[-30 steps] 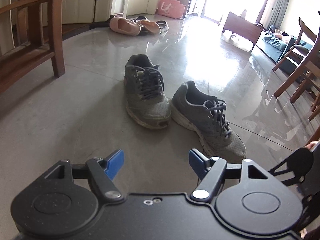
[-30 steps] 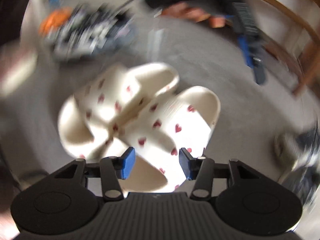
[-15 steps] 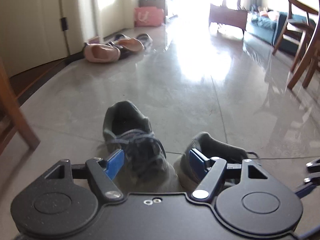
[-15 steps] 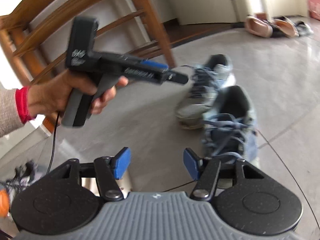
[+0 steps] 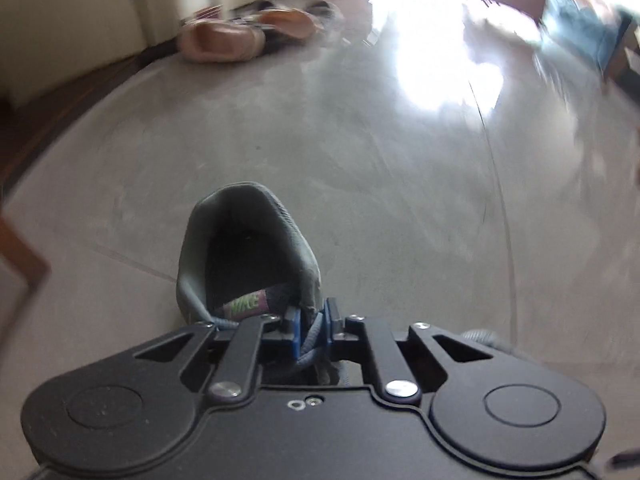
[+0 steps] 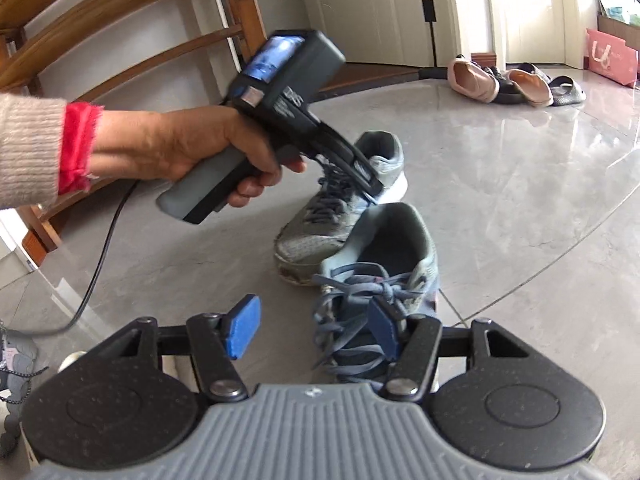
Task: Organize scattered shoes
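Two grey, worn sneakers [image 6: 360, 216]; blue laces, scuffed soles.

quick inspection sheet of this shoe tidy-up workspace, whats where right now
surface: glossy grey tiled floor, bright window glare in the left wrist view
job's things: two grey lace-up sneakers; far sneaker pinched at its laces and collar, near sneaker on the floor touching it
clutter: pile of pink and dark slippers by the wall, apart from the sneakers
grippers: left gripper shut on the far sneaker; right gripper open, one pad over the near sneaker's laces, holding nothing
cables: black cable hanging from the left gripper's handle to the floor
surroundings: wooden chair, cream doors, pink bag; a hand in a knit sleeve
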A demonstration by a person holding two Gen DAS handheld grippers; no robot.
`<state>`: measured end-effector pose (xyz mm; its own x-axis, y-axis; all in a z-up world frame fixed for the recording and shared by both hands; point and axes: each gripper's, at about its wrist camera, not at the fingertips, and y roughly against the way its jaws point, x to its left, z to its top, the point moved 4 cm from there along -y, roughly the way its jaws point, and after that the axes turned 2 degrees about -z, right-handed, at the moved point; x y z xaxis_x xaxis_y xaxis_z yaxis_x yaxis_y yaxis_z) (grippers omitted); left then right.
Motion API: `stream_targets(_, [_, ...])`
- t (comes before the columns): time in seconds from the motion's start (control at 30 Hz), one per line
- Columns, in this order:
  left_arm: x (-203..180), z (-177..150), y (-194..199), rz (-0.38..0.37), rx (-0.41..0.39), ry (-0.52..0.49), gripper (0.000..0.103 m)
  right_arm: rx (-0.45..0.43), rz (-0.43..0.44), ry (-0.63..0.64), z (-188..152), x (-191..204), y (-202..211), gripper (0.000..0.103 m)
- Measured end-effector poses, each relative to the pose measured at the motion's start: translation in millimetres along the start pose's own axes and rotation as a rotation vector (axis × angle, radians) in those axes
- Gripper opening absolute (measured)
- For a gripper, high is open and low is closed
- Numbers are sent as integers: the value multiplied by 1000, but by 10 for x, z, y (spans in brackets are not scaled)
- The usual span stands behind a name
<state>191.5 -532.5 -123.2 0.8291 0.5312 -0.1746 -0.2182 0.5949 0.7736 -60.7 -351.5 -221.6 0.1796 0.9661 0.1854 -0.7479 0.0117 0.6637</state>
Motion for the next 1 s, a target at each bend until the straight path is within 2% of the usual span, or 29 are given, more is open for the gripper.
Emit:
stream_targets(0.1, [206, -43, 190, -55, -42, 206, 6, 9, -39, 16, 52, -49, -35, 64])
stream_targets(0.2, [236, -362, 554, -50, -52, 281, 6, 17, -62, 28, 89, -90, -50, 64])
stream_targets(0.33, [59, -807, 870, -6, -18, 285, 6, 46, -64, 77, 98, -48, -71, 64])
stream_targets(0.43, [-109, -1119, 960, -26, 30, 352, 6, 50, -67, 131, 108, 8, -61, 64])
stream_targets(0.5, [-258, -1220, 970, -25, 33, 342, 6, 57, -65, 148, 103, 32, -56, 64])
stream_targets(0.6, [-388, -1209, 1037, -53, 30, 326, 8, 73, -75, 183, 120, 74, -64, 64])
stream_targets(0.7, [-349, -1117, 1156, -66, 33, 349, 15, 84, -92, 216, 137, 93, -80, 65])
stream_targets(0.9, [-119, -1007, 1498, -6, -13, 310, 22, 86, -92, 240, 145, 198, -93, 65])
stream_targets(1.0, [-21, -1143, 1496, 1, 24, 315, 28, 77, -93, 296, 164, 334, -175, 65])
